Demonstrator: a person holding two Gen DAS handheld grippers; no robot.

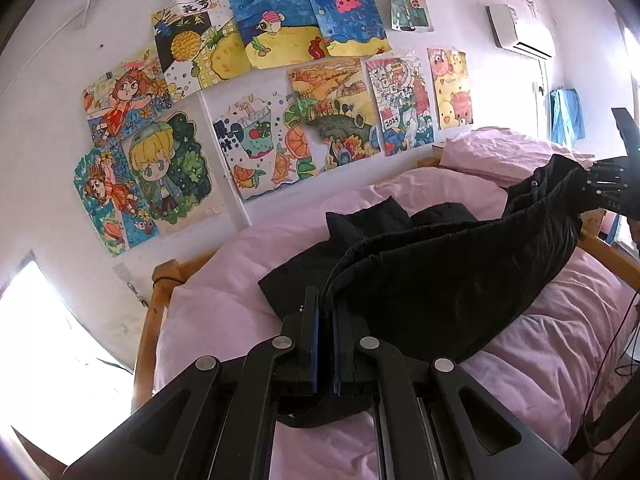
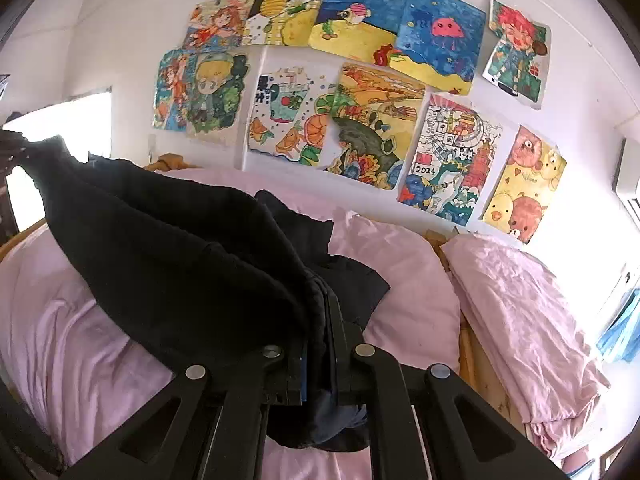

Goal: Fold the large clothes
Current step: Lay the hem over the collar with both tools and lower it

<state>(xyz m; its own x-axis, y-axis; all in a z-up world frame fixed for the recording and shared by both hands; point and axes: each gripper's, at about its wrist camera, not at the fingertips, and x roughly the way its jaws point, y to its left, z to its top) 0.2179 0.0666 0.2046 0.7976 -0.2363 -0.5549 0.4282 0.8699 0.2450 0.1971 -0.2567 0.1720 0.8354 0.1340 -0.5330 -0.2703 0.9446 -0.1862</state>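
Left wrist view: left gripper (image 1: pixel 325 312) clenched on an edge of the black garment (image 1: pixel 440 276), blue pads nearly together with cloth pinched between. Garment stretched up and right to the right gripper (image 1: pixel 600 182), seen at the far edge, clamped on the other end. Middle of the cloth sagging in a curve, lower folds resting on the pink bed (image 1: pixel 540 360). More black cloth heaped behind, toward the wall. Open pink bedding to the right and near the foot; wooden bed frame (image 1: pixel 148 320) close along the left. Pink pillow (image 1: pixel 500 152) at the far end. Air conditioner (image 1: pixel 520 32) high on the wall, blue towel (image 1: pixel 566 116) hanging beyond.

Right wrist view: right gripper (image 2: pixel 320 320) closed tight on bunched garment (image 2: pixel 180 248), cloth draped over the left finger and hanging below. Fabric running up left to the other end at the frame edge; holder there too dark to make out. Pillow (image 2: pixel 520 320) just right. Drawings (image 2: pixel 360 100) covering the wall, seen full-width here. Bright window (image 2: pixel 60 120) at left.
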